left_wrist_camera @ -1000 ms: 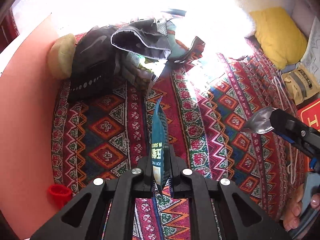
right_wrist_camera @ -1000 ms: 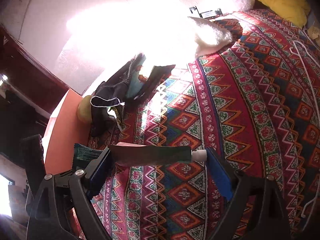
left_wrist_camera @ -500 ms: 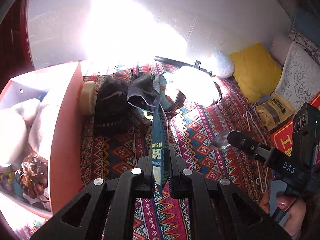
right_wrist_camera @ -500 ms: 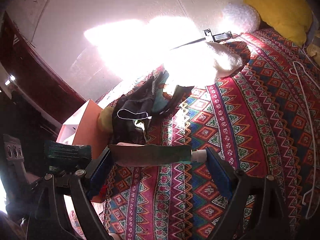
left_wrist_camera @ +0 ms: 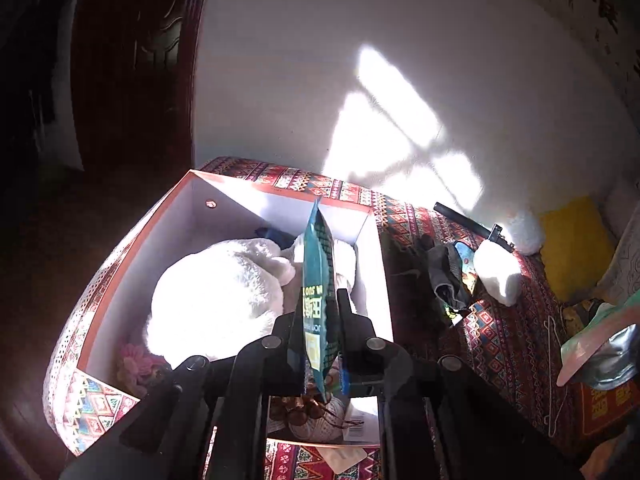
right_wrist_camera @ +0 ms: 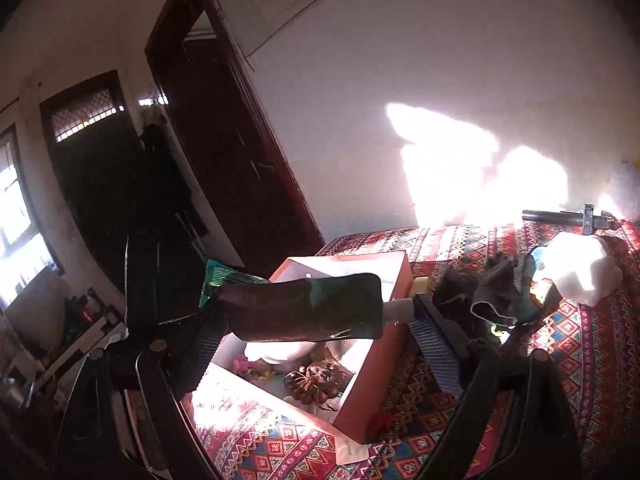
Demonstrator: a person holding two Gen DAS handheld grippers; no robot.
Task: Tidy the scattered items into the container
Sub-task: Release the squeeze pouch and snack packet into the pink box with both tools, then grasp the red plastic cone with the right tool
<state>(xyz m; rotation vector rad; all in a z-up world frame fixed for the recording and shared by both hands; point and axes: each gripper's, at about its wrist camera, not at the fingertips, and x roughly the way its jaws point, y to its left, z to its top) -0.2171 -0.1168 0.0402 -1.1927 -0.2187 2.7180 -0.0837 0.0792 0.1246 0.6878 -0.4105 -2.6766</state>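
Note:
My left gripper (left_wrist_camera: 320,312) is shut on a teal snack packet (left_wrist_camera: 317,276), held upright above the open orange box (left_wrist_camera: 376,248). The box holds a white plush toy (left_wrist_camera: 216,296), a pink item and a brown beaded item. In the right wrist view my right gripper (right_wrist_camera: 316,316) is shut on a dark spouted pouch (right_wrist_camera: 304,312), held crosswise by its ends above the box (right_wrist_camera: 394,276). The teal packet (right_wrist_camera: 224,280) shows behind it at the left. The pouch also shows at the right edge of the left wrist view (left_wrist_camera: 600,352).
Dark clothes (left_wrist_camera: 444,280) and a white plush (left_wrist_camera: 496,272) lie on the patterned bedspread (left_wrist_camera: 504,340) right of the box. A yellow pillow (left_wrist_camera: 572,240), a white hanger (left_wrist_camera: 554,360) and a black rod (left_wrist_camera: 472,224) lie farther right. A dark wooden door (right_wrist_camera: 224,152) stands left.
Both grippers have swung left from over the bedspread to above the box, each still holding its item. The box interior has come fully into view.

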